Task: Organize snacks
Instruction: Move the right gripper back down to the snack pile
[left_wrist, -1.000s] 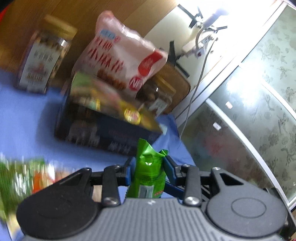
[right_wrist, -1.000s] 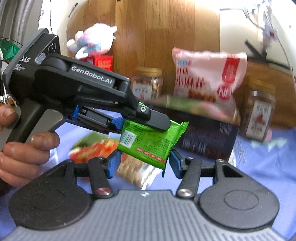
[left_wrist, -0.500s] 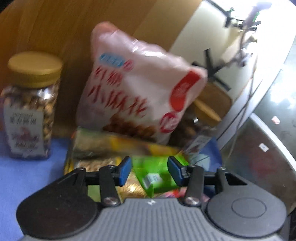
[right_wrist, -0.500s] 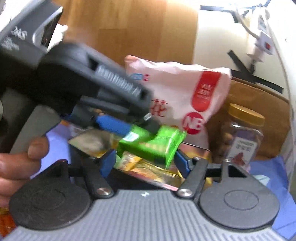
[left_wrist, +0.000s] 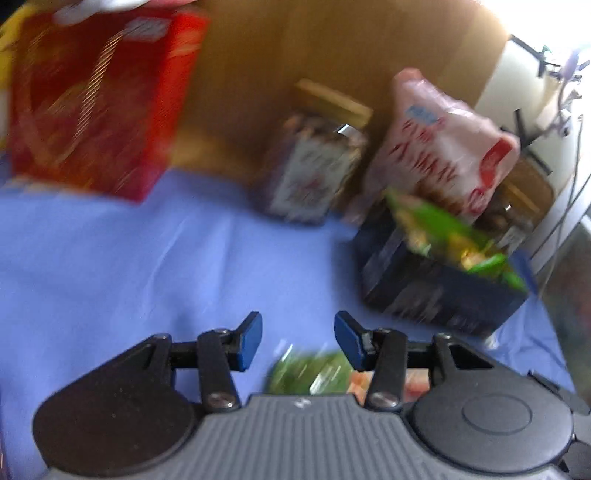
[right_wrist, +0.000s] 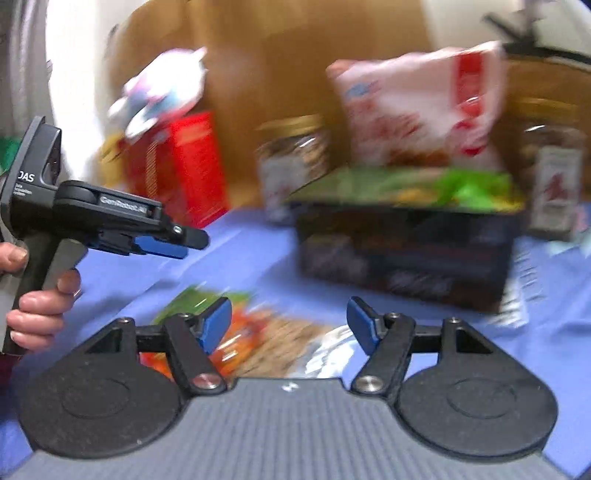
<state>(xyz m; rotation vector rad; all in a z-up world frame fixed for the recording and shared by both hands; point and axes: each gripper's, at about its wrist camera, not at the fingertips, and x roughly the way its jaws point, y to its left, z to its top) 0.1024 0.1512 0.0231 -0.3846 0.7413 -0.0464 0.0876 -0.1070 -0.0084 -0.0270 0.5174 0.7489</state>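
Blue cloth (left_wrist: 155, 266) covers the worktop. Both views are motion-blurred. Left claw (left_wrist: 297, 341): pads spread, nothing between them, only cloth and a blurred green-and-orange packet (left_wrist: 314, 373) below. Right claw (right_wrist: 290, 328): pads spread wide, empty, hovering above that packet on the cloth. Dark box (right_wrist: 402, 254) stands to the right with green snack packets (right_wrist: 461, 188) lying on top. Pink-white bag (right_wrist: 417, 110) leans behind the box. Jars (right_wrist: 291, 162) sit along the wooden back panel; red carton (left_wrist: 96, 99) far left. A hand (right_wrist: 40, 306) grips the left claw's handle.
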